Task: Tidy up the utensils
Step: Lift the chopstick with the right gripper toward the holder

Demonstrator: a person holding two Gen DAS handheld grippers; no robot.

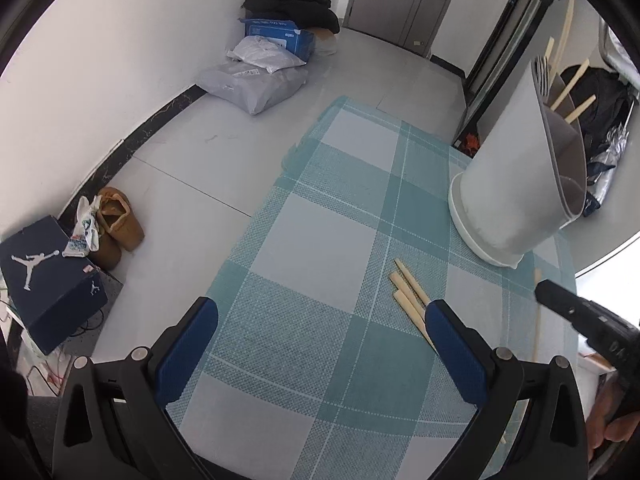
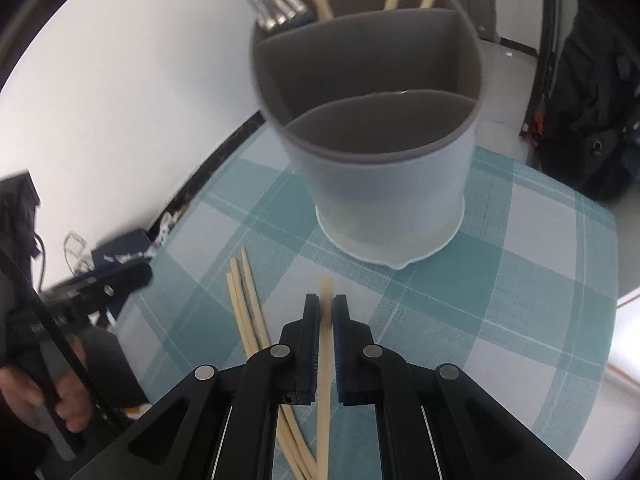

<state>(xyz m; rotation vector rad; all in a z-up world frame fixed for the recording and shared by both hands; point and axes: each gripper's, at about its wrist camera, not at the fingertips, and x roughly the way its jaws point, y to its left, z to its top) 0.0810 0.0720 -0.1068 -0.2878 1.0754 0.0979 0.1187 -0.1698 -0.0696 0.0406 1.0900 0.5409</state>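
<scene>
A white utensil holder (image 2: 384, 184) with grey dividers stands on the teal checked tablecloth (image 2: 520, 280); its far compartments hold wooden chopsticks and metal cutlery (image 2: 276, 8). My right gripper (image 2: 326, 308) is shut on a single wooden chopstick (image 2: 325, 360), just in front of the holder. Several loose chopsticks (image 2: 244, 304) lie on the cloth to its left. In the left wrist view my left gripper (image 1: 320, 320) is open and empty above the cloth; the loose chopsticks (image 1: 408, 292) lie by its right finger, and the holder (image 1: 516, 176) is at upper right.
The tablecloth's left edge (image 1: 256, 208) drops to a tiled floor with a shoe box (image 1: 48, 280), shoes (image 1: 116, 224) and parcels (image 1: 256, 80). A black backpack (image 2: 592, 80) sits behind the holder. The other gripper's body (image 1: 584, 316) shows at right.
</scene>
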